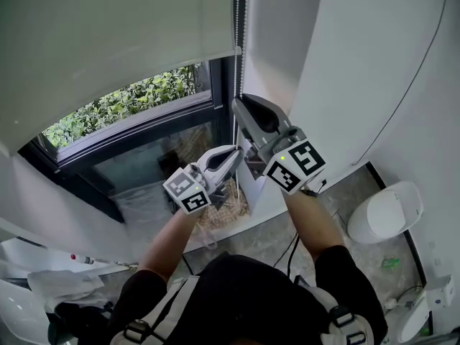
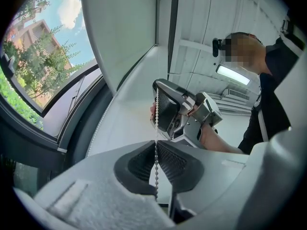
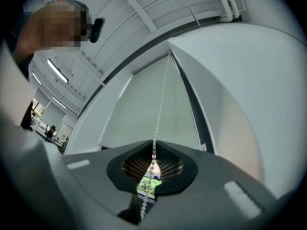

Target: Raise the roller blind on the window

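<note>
Black short-sleeved top (image 1: 244, 293); pale harness straps (image 1: 177, 293) at five and seven o'clock. Grey left gripper (image 1: 237, 151) and right gripper (image 1: 241, 108) bear black-and-white marker cubes (image 1: 188, 191).

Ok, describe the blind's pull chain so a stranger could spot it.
Find the window with the pale roller blind partly down. At the blind's right edge, against the dark frame, hangs the bead chain: a thin string of small white beads, pinched by the right tongs above the left tongs.

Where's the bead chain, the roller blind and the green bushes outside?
bead chain (image 3: 159, 104): right gripper view, on the beads in front of the blind.
roller blind (image 1: 108, 34): head view, middle of its fabric.
bushes (image 1: 129, 98): head view, on the leaves.
</note>
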A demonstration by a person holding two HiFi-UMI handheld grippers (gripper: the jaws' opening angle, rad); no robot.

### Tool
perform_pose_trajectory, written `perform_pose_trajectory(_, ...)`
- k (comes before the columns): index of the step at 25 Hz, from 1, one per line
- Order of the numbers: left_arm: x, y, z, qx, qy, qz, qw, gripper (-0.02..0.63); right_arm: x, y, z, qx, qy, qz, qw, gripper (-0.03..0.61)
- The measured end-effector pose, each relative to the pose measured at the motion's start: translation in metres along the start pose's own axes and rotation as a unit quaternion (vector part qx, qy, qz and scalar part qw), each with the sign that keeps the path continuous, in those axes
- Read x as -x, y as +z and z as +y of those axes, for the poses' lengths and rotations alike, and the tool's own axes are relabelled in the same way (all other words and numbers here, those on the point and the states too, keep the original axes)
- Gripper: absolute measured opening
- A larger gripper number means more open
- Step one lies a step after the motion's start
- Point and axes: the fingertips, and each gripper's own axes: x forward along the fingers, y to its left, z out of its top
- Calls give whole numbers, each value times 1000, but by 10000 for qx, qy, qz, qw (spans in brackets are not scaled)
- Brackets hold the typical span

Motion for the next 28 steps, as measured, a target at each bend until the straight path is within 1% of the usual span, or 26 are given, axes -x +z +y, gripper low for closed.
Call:
perform_pose_trajectory(2,0,0,-2,29,-20,-27,10000,15,3,1,1,-85,44,-28,9999,20)
perform_pose_trajectory(5,-1,-3,-4,59,-42,-23,10000,15,8,1,1,-26,37,-73,10000,18)
perform_pose_trajectory(8,0,-19,-5,78,-22,207,9998,15,16,-11,3,3,40,42,10000,17)
perform_pose_trajectory(10,7,-46,-4,249,27,427,9988,15,28,-33,4,-10,7,224,9997,17)
perform_pose_trajectory(12,19,-88,0,513,128,747,9958,15,45,-71,3,-119,-65,511,9986,16)
perform_pose_trajectory(15,43,-150,4,842,342,1387,9862,15,70,-135,3,-302,-177,1091,9934,15)
perform_pose_trajectory(17,56,-166,3,969,431,1522,9826,17,80,-153,5,-450,-209,1228,9912,17)
perform_pose_trajectory(19,60,-166,3,893,442,1578,9824,17,82,-153,7,-498,-179,1247,9908,17)
perform_pose_trajectory(22,58,-162,0,435,255,1871,9810,19,79,-149,7,-316,-128,1291,9910,16)
perform_pose_trajectory(23,60,-161,-2,299,162,1978,9797,38,80,-149,7,-305,-135,1293,9910,17)
perform_pose_trajectory(24,63,-159,-4,190,73,2068,9782,92,80,-150,7,-324,-148,1287,9910,17)
perform_pose_trajectory(25,66,-155,-5,101,2,2123,9772,120,81,-150,6,-349,-157,1283,9910,17)
perform_pose_trajectory(27,71,-135,-1,-30,-54,2043,9789,144,81,-150,5,-368,-152,1293,9908,17)
perform_pose_trajectory(28,71,-118,4,-71,-38,1883,9821,146,81,-150,5,-364,-147,1303,9907,17)
